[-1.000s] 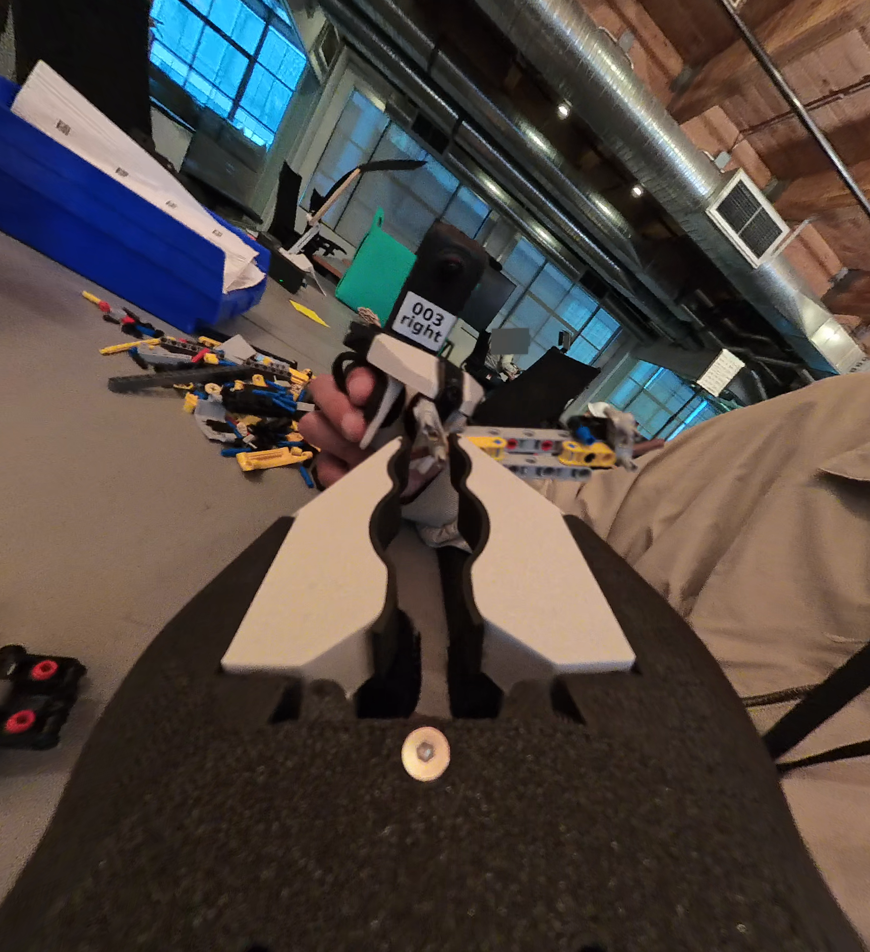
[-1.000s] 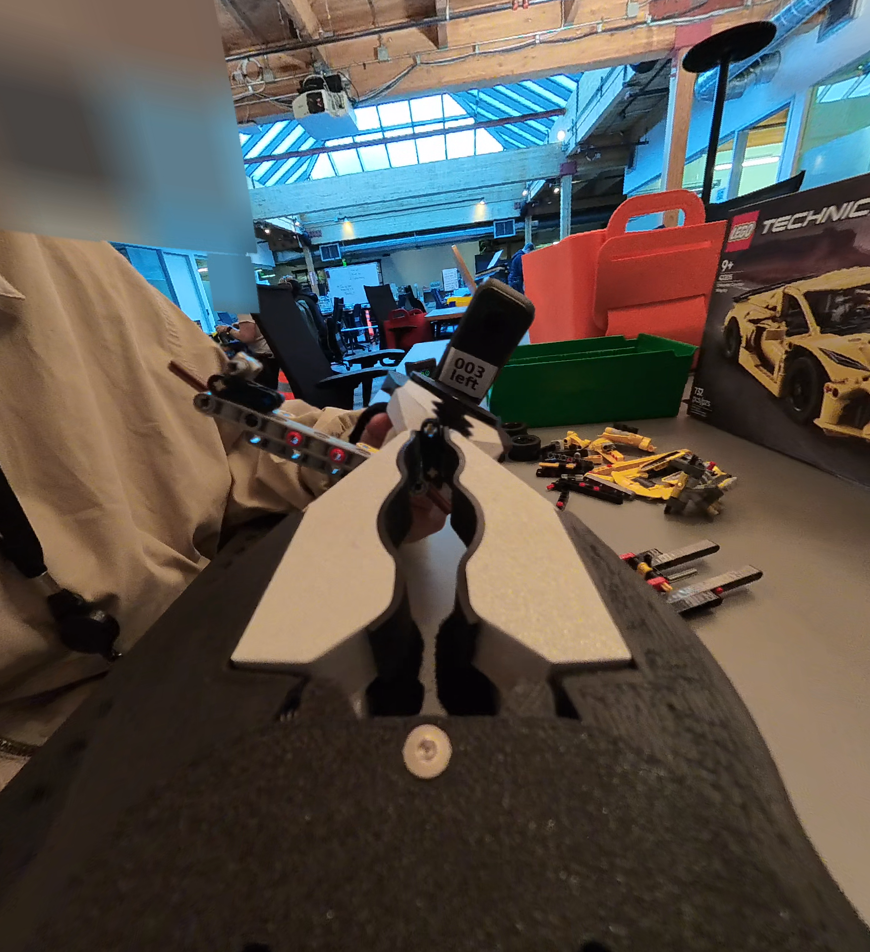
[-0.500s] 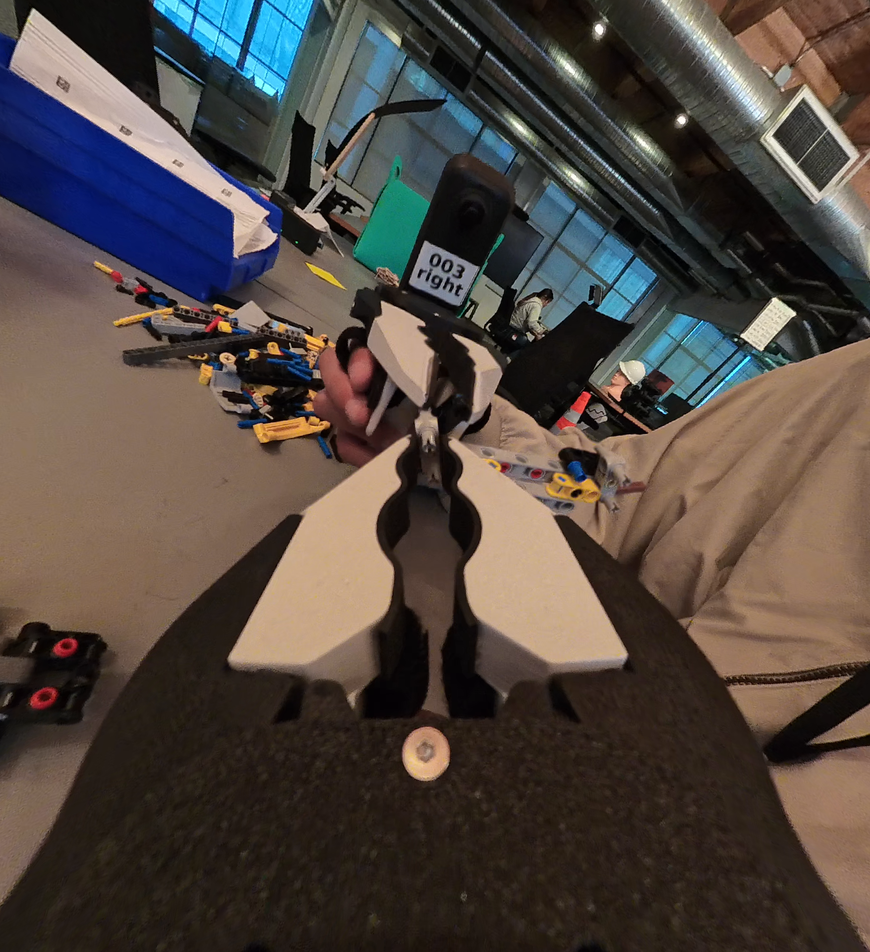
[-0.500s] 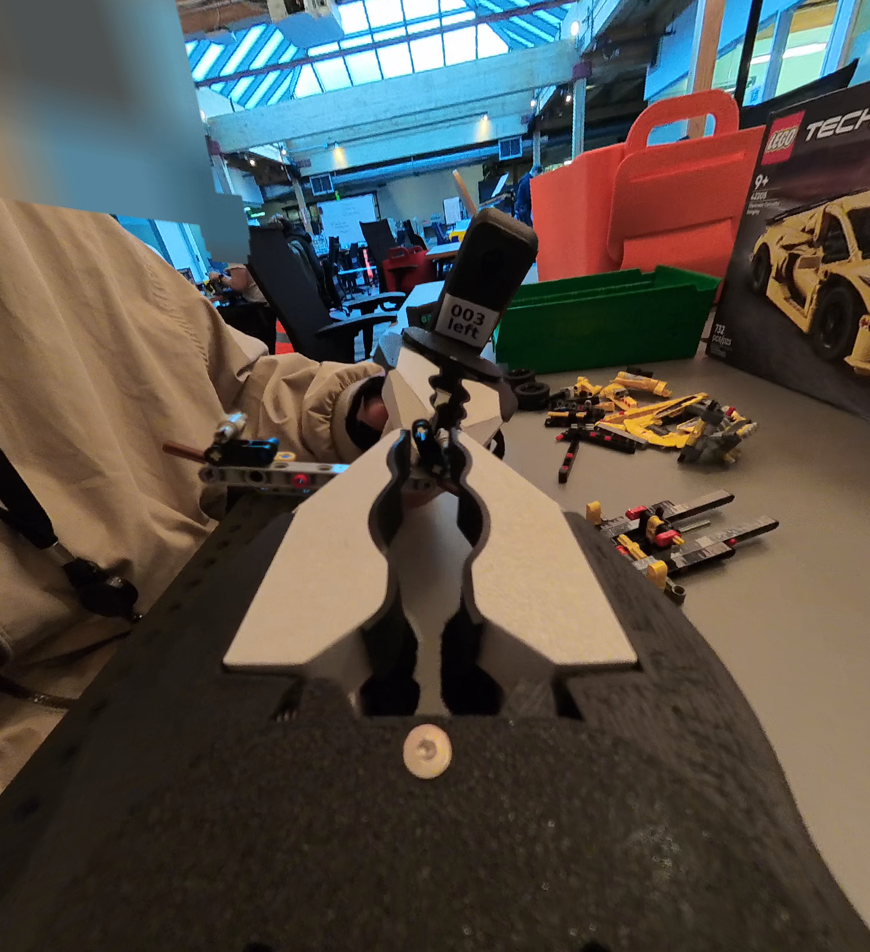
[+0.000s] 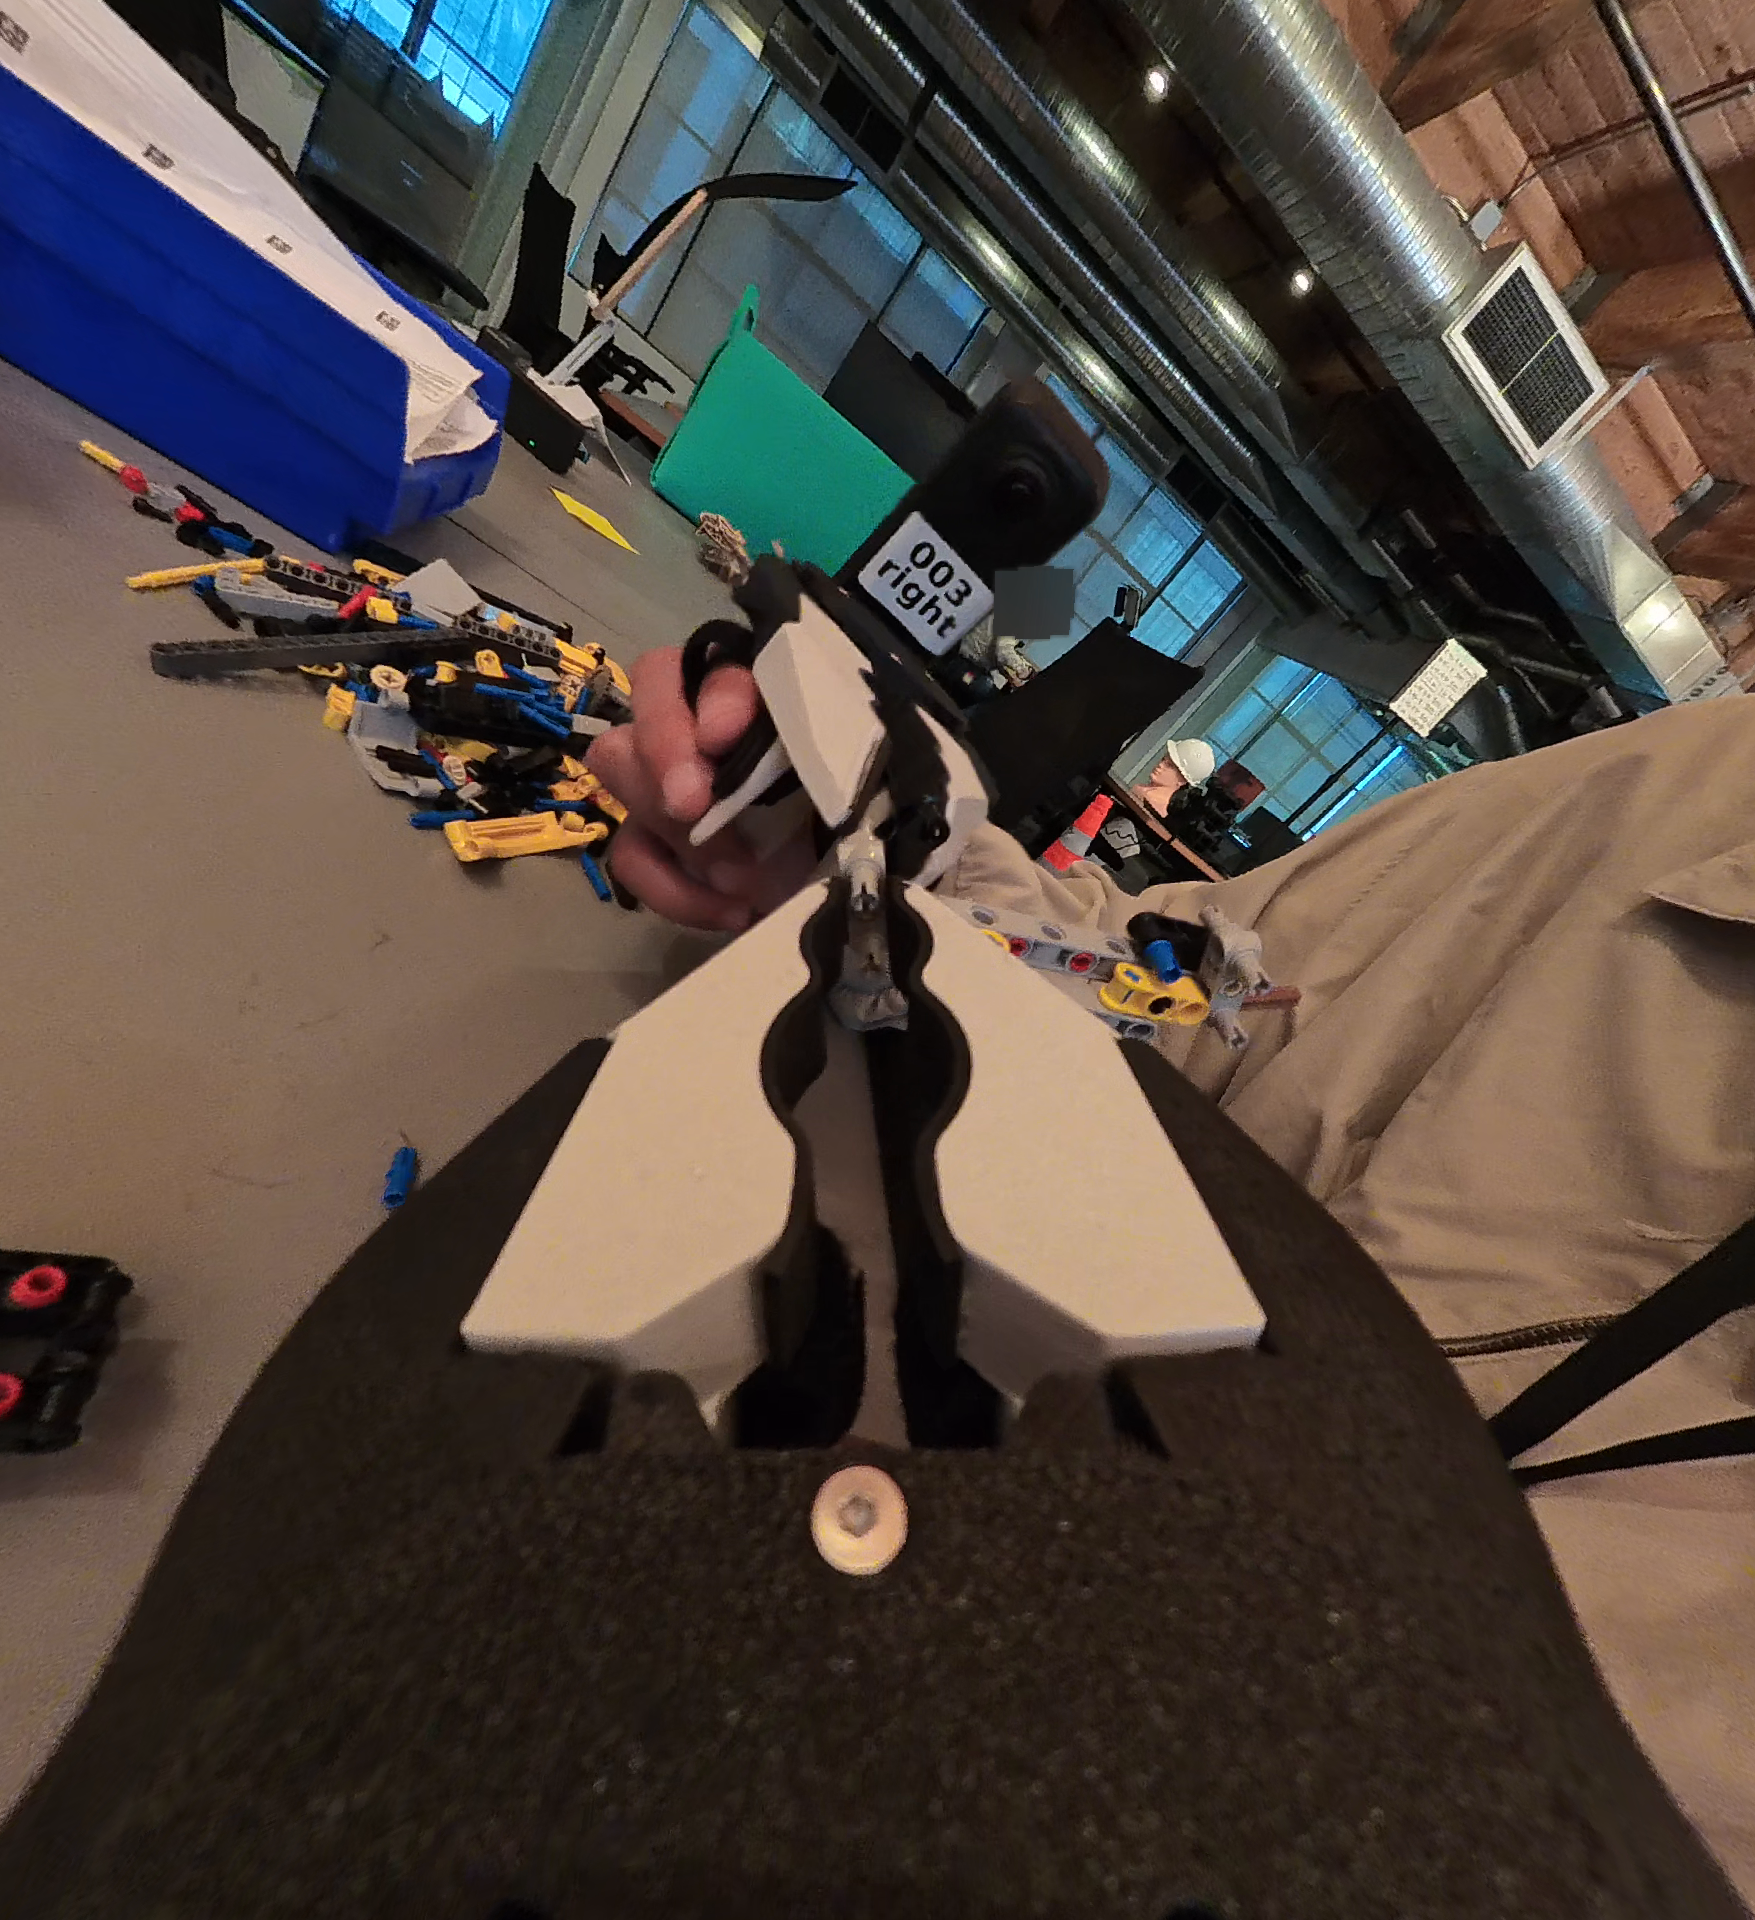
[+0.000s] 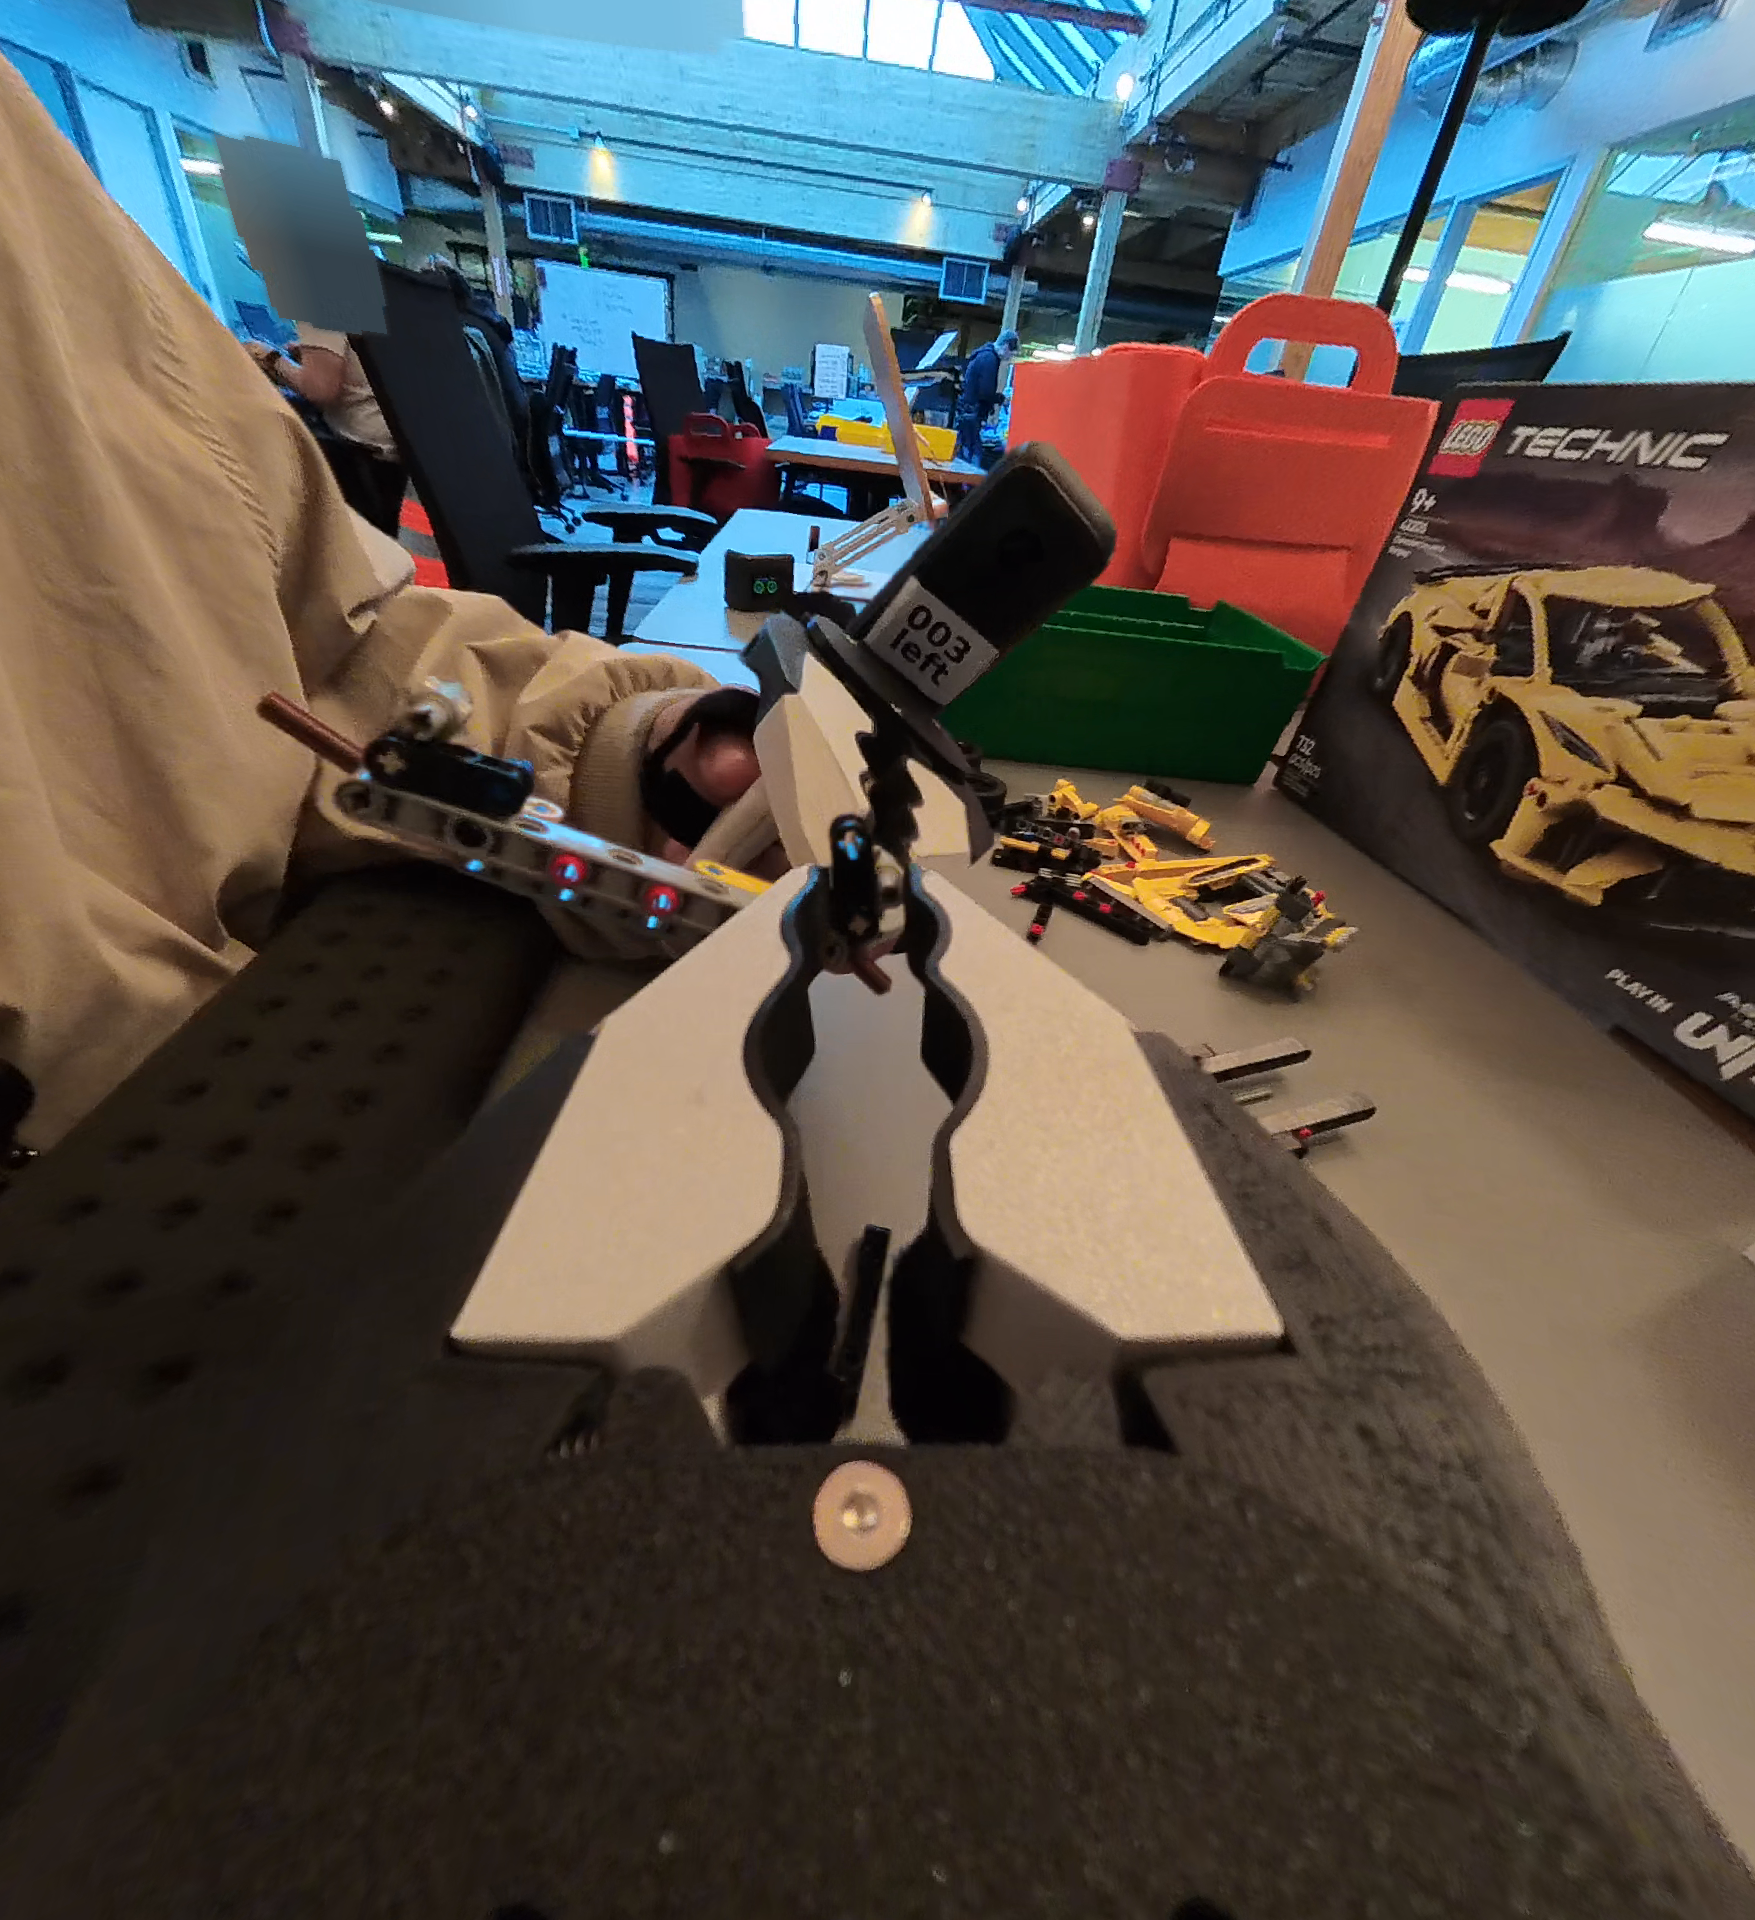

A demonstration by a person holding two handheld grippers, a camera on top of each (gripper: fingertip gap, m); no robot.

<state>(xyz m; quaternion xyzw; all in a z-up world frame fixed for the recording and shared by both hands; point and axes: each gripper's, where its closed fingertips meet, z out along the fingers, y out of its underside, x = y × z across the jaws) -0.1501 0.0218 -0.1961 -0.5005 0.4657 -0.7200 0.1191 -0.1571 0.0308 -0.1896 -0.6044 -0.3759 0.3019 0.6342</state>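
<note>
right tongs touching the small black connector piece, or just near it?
Touching. The right wrist view shows the right tongs closed on the small black connector piece, pinched at the tips with no visible gap on either side.

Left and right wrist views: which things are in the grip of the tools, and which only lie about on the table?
In hand:
- left tool, shut on a small grey piece
- right tool, shut on a black piece
- grey beam with red pins, beside their tips

Lying about:
- loose brick pile
- blue bin
- yellow parts pile
- green bin
- set box
</note>
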